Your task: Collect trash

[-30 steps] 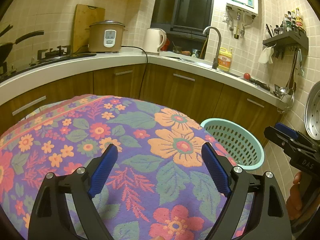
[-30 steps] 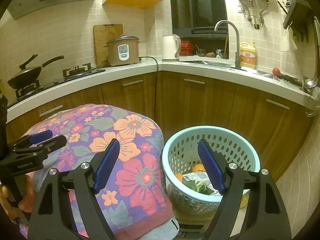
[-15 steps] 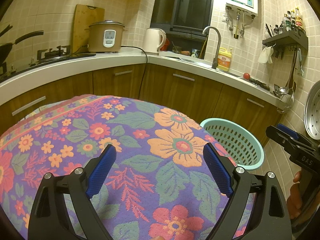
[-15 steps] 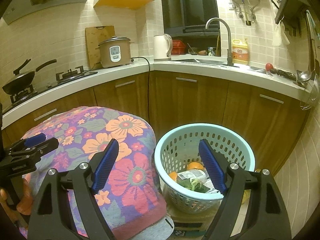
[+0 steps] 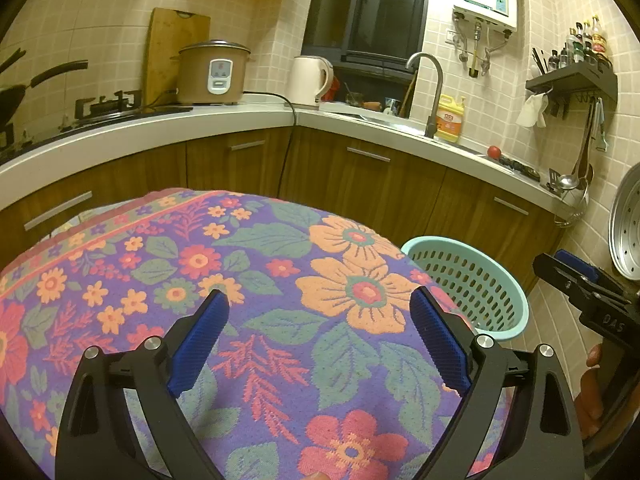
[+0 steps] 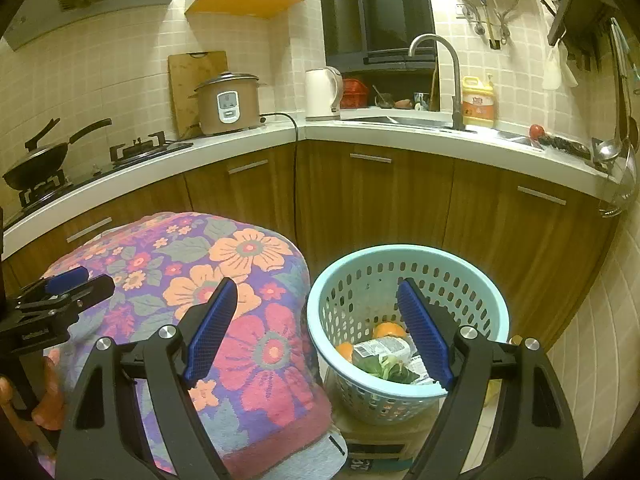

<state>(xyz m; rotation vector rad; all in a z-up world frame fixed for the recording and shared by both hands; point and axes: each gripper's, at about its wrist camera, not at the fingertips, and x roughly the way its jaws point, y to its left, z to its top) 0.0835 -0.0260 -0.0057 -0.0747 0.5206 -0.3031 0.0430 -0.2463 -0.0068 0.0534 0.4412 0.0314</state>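
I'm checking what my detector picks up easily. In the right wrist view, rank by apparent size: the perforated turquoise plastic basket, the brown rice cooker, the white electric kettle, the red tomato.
Largest to smallest as they look:
1. perforated turquoise plastic basket, though nearness inflates it
2. brown rice cooker
3. white electric kettle
4. red tomato

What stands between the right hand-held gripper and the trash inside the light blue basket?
Nothing visible. The right hand-held gripper, open, is above the perforated light blue plastic basket; its top is uncovered, and the trash lies exposed.
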